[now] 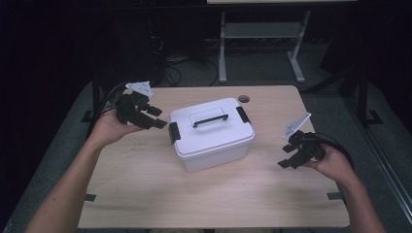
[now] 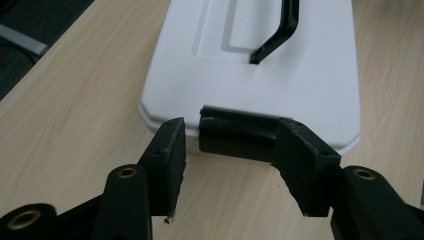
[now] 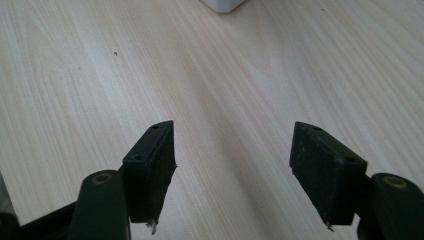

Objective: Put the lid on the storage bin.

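One white lidded box (image 1: 212,133) sits near the middle of a pale wooden table (image 1: 145,194), its black carry handle (image 1: 210,119) lying flat on the lid and a black latch at each end. Next to the box's left end, the left gripper (image 1: 156,118) hovers with its jaws spread wide on either side of the left latch (image 2: 237,136); the pads stand clear of it, gripping nothing. Well apart on the box's other side, the right gripper (image 1: 285,156) hangs over bare tabletop, jaws parted and empty, pointing toward the box's right end. Beyond the table's far edge, a grey desk frame (image 1: 262,36) stands on a dark floor.
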A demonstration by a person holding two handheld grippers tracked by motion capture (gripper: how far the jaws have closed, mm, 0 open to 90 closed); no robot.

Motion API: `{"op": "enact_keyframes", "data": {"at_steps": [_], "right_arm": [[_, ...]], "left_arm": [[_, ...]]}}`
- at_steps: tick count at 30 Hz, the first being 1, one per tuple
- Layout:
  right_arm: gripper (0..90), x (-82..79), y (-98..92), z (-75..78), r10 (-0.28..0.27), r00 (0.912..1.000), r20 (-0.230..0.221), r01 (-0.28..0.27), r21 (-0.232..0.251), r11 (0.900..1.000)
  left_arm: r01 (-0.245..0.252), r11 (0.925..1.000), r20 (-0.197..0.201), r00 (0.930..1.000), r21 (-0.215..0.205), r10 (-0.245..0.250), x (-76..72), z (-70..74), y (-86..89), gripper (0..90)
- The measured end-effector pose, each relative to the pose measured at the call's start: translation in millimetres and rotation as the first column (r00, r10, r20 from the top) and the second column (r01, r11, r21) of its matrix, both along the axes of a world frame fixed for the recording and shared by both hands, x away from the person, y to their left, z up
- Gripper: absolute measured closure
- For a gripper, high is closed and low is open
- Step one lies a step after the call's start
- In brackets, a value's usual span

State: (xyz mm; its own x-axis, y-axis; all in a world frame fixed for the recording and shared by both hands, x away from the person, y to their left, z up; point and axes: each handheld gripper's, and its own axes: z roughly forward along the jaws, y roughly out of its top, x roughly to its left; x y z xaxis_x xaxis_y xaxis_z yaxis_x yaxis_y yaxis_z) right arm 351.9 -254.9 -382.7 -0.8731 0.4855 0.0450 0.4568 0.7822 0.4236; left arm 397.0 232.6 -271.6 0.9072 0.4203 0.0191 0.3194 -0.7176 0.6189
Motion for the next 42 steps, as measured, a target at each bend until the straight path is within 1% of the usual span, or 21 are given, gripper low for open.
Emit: {"op": "enact_keyframes", "data": {"at_steps": [1, 5, 6, 10, 11, 15, 16, 17, 20, 25, 29, 34, 41, 42], "right_arm": [[33.8, 0.1, 0.0, -0.1, 0.0, 1.0, 0.001, 0.0, 0.001, 1.0], [33.8, 0.4, 0.0, -0.3, -0.002, 1.0, -0.001, 0.002, -0.001, 1.0], [33.8, 0.6, 0.1, -0.5, -0.003, 1.0, -0.001, 0.003, -0.002, 1.0], [33.6, 1.1, 0.9, -1.7, 0.0, 1.0, -0.005, 0.0, -0.001, 1.0], [33.5, 1.0, 1.0, -2.0, 0.002, 1.0, -0.005, -0.002, -0.002, 1.0], [33.4, 1.2, 1.6, -3.1, 0.001, 1.0, -0.007, -0.001, -0.004, 1.0], [33.4, 1.1, 1.7, -3.1, 0.003, 1.0, -0.005, -0.003, -0.003, 1.0], [33.4, 0.9, 1.6, -3.2, 0.003, 1.0, -0.005, -0.003, -0.003, 1.0], [33.4, 0.3, 1.0, -3.5, -0.001, 1.0, -0.007, 0.001, -0.003, 1.0], [33.4, 0.6, 0.5, -3.9, -0.005, 0.9999, -0.013, 0.005, -0.003, 1.0], [33.3, 0.9, 0.9, -4.0, -0.004, 0.9999, -0.009, 0.004, -0.002, 1.0], [33.1, 0.5, 1.8, -4.5, -0.003, 1.0, -0.008, 0.003, -0.005, 1.0], [32.9, 0.7, 1.5, -4.3, -0.005, 0.9999, -0.009, 0.005, -0.004, 1.0], [32.9, 0.8, 1.4, -4.4, -0.005, 0.9999, -0.009, 0.005, -0.005, 1.0]], "left_arm": [[-0.009, 0.9999, -0.009, 0.9999, -0.007, 0.009, -0.1, -1.2, 1.5, 45.5], [-0.026, 0.9995, -0.009, 0.9996, -0.019, 0.026, -1.0, -5.6, 8.6, 45.0], [-0.026, 0.9995, -0.009, 0.9996, -0.019, 0.026, -1.0, -5.6, 8.6, 45.0], [-0.043, 0.9988, -0.007, 0.999, -0.021, 0.043, -3.6, -12.8, 16.9, 44.4], [-0.04, 0.999, -0.008, 0.9992, -0.02, 0.04, -3.8, -14.0, 18.5, 44.5], [-0.053, 0.9982, -0.024, 0.9983, -0.029, 0.052, -4.7, -19.6, 22.3, 43.7], [-0.053, 0.9982, -0.024, 0.9983, -0.029, 0.052, -4.7, -19.6, 22.3, 43.4], [-0.05, 0.9987, -0.021, 0.9986, -0.015, 0.049, -5.9, -22.8, 22.9, 43.2], [-0.057, 0.9982, -0.023, 0.9982, -0.019, 0.056, -7.8, -28.0, 24.9, 42.1], [-0.069, 0.9975, -0.027, 0.9972, -0.01, 0.069, -10.5, -36.4, 29.6, 41.4], [-0.076, 0.9971, -0.027, 0.9968, -0.011, 0.075, -12.8, -40.1, 35.0, 40.9], [-0.085, 0.9964, -0.028, 0.996, 0.0, 0.085, -15.4, -45.7, 39.8, 41.0], [-0.09, 0.9959, -0.035, 0.9954, -0.006, 0.09, -18.6, -53.5, 43.2, 39.5], [-0.088, 0.9961, -0.035, 0.9955, 0.0, 0.088, -19.1, -54.4, 43.1, 39.3]]}}
